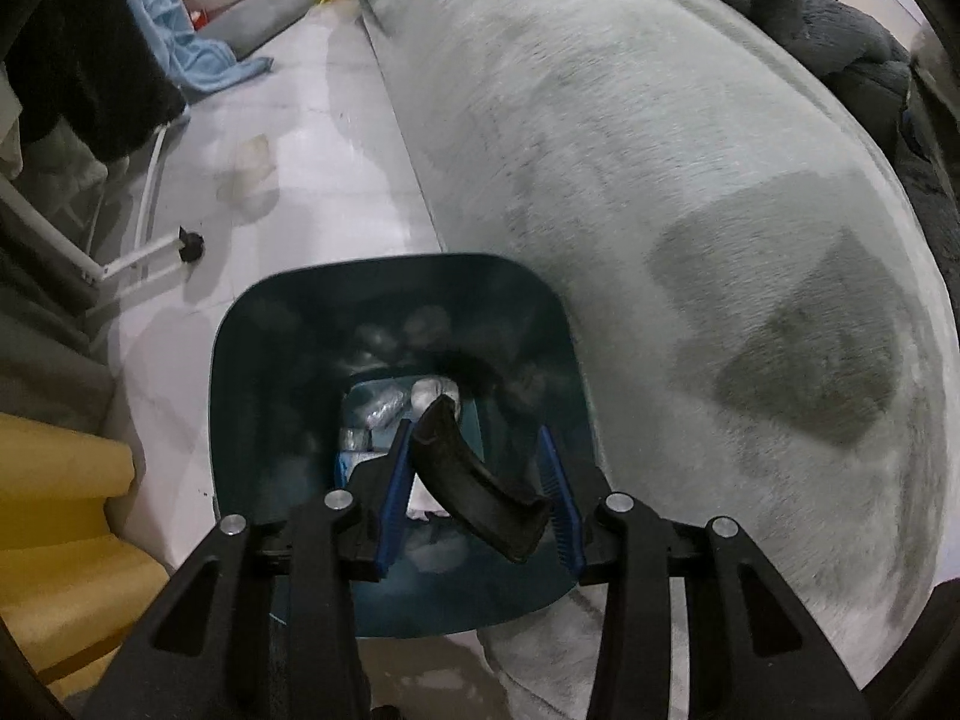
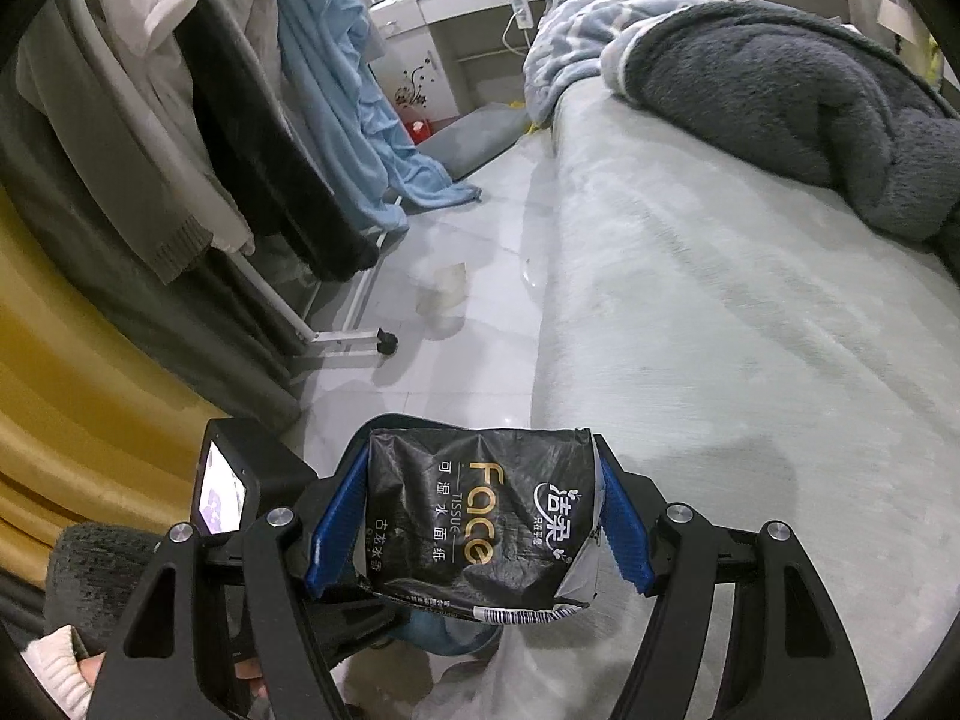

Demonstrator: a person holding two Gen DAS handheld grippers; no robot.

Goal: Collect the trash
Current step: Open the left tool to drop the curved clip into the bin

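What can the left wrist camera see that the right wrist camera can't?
Only the left wrist view shows inside the teal bin, with white trash at its bottom, and the left gripper around the bin's black handle. Only the right wrist view shows the right gripper squeezing a black tissue packet, plus the grey blanket. Both show the pale bed, the blue towel and a clear cup on the floor.
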